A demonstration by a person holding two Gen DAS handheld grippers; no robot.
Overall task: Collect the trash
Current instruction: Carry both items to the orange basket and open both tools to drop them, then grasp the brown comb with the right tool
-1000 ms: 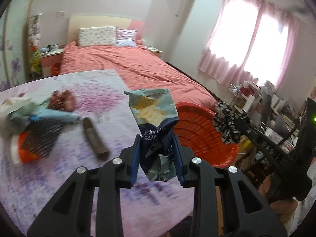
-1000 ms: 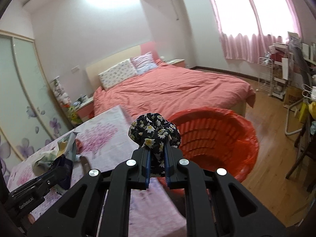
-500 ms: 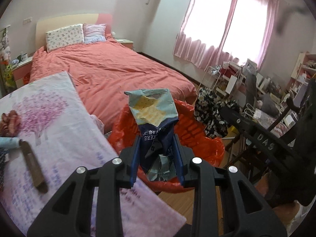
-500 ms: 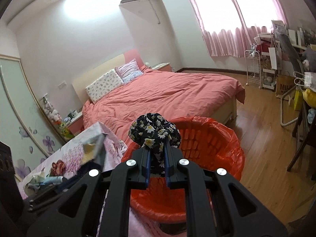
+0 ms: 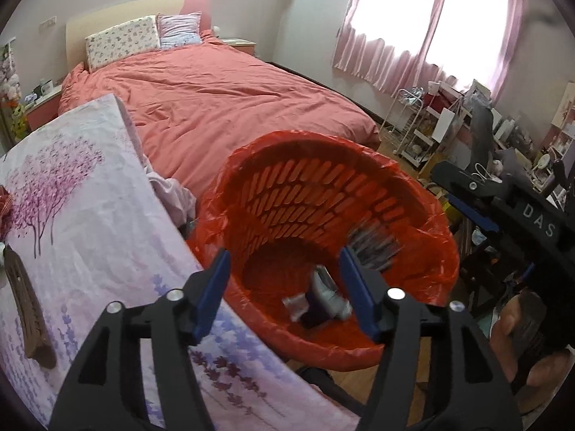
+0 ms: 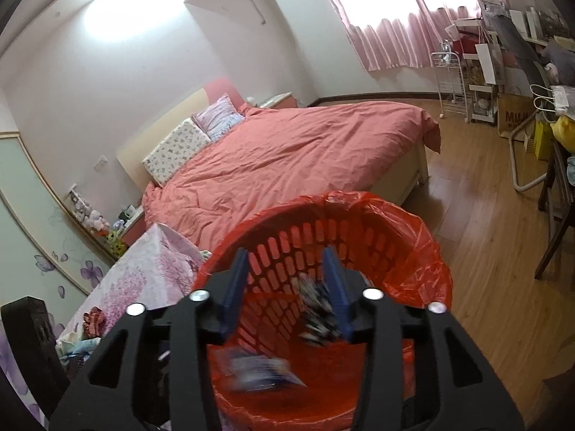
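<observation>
Red-lined bin (image 5: 424, 194) sits below both wide-open, empty grippers, left (image 5: 287, 287) & right (image 6: 285, 291); blurred wrapper (image 5: 320, 301) looks light, crinkly, pinch its edge.

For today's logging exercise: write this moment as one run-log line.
left gripper: open | right gripper: open | blurred trash in red bag-lined slatted plastic basket

L gripper (image 5: 284, 287) jaws spread wide, nothing held; R gripper (image 6: 287, 287) same, both angled down.

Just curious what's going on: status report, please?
Left tool and right tool open, empty. Snack wrapper and floral cloth falling into red basket. Nothing blocking.
</observation>
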